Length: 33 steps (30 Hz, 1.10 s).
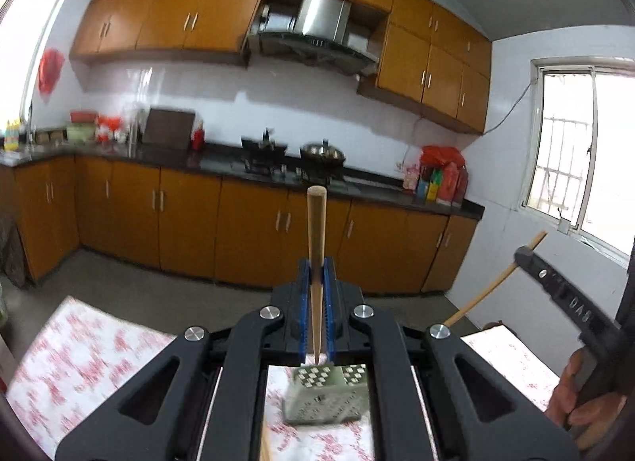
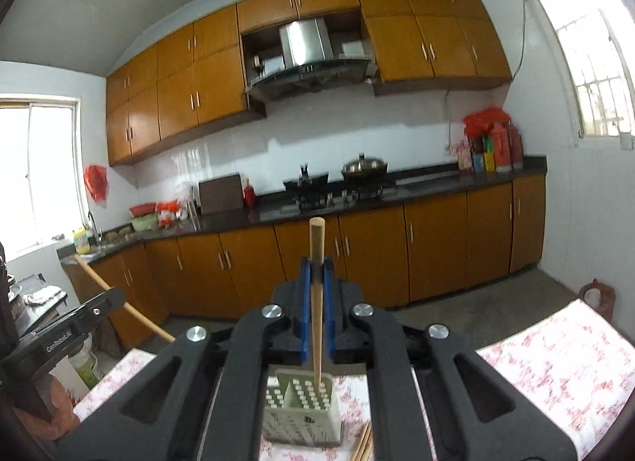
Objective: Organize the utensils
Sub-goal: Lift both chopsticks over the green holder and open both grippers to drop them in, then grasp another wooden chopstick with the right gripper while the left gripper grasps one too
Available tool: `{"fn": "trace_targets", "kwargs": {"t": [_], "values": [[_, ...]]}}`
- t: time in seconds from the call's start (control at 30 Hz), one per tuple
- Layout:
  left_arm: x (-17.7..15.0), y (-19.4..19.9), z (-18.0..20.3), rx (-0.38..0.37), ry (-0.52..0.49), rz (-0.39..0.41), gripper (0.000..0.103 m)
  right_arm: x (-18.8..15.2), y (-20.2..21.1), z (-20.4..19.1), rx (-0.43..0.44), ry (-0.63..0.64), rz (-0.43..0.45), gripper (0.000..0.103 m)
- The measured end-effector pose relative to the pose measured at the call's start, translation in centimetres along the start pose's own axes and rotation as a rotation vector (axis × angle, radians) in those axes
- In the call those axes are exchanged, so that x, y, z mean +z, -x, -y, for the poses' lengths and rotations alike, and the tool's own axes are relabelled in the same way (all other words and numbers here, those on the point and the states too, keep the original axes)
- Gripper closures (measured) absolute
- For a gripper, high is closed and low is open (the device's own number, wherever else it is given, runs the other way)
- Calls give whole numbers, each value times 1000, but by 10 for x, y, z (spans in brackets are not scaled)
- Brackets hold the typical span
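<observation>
My left gripper [image 1: 316, 268] is shut on a wooden chopstick [image 1: 316, 246] held upright, its thin tip just above a pale green perforated utensil holder [image 1: 325, 395] on the table. My right gripper [image 2: 316, 268] is shut on another wooden chopstick [image 2: 317, 258], upright, its tip over the same holder [image 2: 301, 409]. The right gripper with its chopstick also shows at the right of the left wrist view [image 1: 516, 258]. The left gripper with its chopstick shows at the left of the right wrist view [image 2: 115, 294]. More loose chopsticks [image 2: 363, 447] lie beside the holder.
The table wears a white cloth with red flowers [image 1: 87, 350]. Beyond it are orange kitchen cabinets [image 1: 246, 230], a dark counter with a stove and wok [image 1: 321, 153], and a window on the right wall [image 1: 579, 151].
</observation>
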<state>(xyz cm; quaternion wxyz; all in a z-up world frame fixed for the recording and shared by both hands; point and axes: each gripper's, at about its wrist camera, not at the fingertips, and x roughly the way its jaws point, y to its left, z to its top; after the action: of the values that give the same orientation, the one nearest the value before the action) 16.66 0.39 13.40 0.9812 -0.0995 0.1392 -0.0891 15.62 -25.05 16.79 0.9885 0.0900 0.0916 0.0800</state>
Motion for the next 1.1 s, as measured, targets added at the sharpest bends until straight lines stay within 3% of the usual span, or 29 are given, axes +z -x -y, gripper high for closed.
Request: {"fn": "trace_targets", "kwargs": {"t": [0.3,0.5,0.63,0.83,0.93,1.1], "values": [[-28,-24,-4,21,-1,-94,96,-31,-24,-2,-8,3,-77,95],[-26,-11,-13,20,15,-89,93,-35,-17,4,-24,-10,-72,88],[-20,1,-14,24,40,-49,69,-31,-2,13,-42,-35,-45,80],[-13,27,-26,31,65,-5,68,-40,30,36,-110,-54,-42,75],[-22,40,-38,59,71,-3,68,-60,39,52,-159,-54,-80,74],[-62,43,-65,158,56,-91,67,-129,28,79,-193,-76,-285,74]]}}
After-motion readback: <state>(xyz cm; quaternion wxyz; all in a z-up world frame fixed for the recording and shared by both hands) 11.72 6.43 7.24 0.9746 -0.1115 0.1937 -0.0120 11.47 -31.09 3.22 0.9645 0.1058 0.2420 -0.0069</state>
